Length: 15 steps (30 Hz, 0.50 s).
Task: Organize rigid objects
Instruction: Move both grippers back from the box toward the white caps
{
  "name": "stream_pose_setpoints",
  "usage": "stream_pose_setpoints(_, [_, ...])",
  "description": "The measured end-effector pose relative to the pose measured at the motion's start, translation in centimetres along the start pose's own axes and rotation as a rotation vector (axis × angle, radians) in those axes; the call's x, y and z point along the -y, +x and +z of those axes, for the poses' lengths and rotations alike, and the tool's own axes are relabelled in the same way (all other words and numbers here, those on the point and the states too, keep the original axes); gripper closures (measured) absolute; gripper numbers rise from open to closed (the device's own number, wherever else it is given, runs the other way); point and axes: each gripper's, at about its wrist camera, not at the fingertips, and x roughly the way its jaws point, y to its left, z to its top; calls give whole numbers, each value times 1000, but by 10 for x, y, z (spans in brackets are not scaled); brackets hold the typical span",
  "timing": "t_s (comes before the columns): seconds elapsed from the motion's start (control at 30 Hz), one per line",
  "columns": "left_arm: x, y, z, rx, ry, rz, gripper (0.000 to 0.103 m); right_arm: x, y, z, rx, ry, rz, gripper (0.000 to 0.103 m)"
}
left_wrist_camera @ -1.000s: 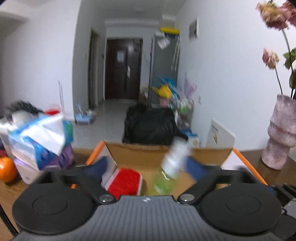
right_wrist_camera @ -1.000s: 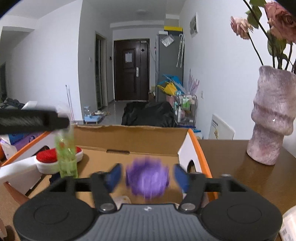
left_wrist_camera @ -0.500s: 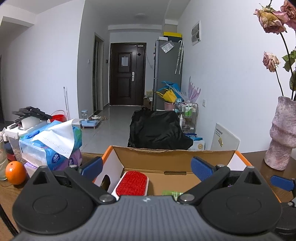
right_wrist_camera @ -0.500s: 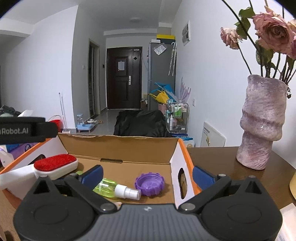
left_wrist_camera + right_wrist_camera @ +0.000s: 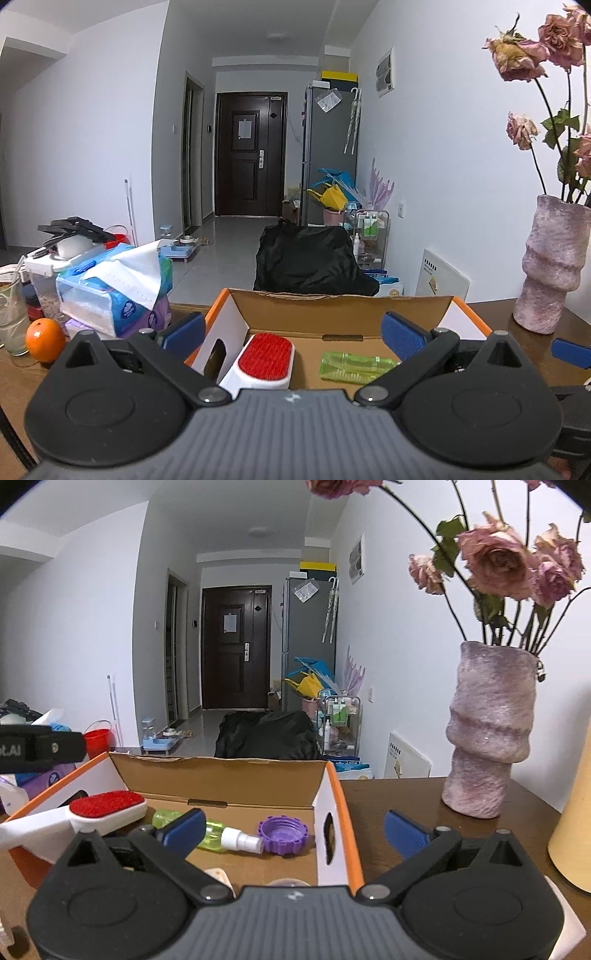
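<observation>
An open cardboard box (image 5: 332, 308) (image 5: 221, 781) with orange-edged white flaps stands on the wooden table. Inside lie a white brush with a red pad (image 5: 265, 357) (image 5: 107, 805), a green spray bottle (image 5: 352, 366) (image 5: 218, 834) on its side, and a purple lid (image 5: 282, 834). My left gripper (image 5: 293, 332) is open and empty, just before the box's near side. My right gripper (image 5: 293, 825) is open and empty, straddling the box's right wall.
A pink vase with dried roses (image 5: 550, 266) (image 5: 487, 731) stands on the table at right. Tissue packs (image 5: 110, 291), an orange (image 5: 45, 339) and a glass (image 5: 11, 317) sit at left. A yellow object (image 5: 572, 823) is at the far right.
A second ago my left gripper held the green bottle and my right held the purple lid over the box. Both opened; bottle and lid now lie in the box. Both grippers drew back.
</observation>
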Motion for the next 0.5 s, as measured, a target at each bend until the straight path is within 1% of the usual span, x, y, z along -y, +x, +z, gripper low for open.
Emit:
stream_pose_setpoints(0.23, [-3,-26,-6,0,-7,2,0,4,-25,-8,9,-10,-9,0])
stream_pose_setpoints(0.5, [-9,-49,-18,-21,-26,12,0,8,-52,-18,6,-20,-24,0])
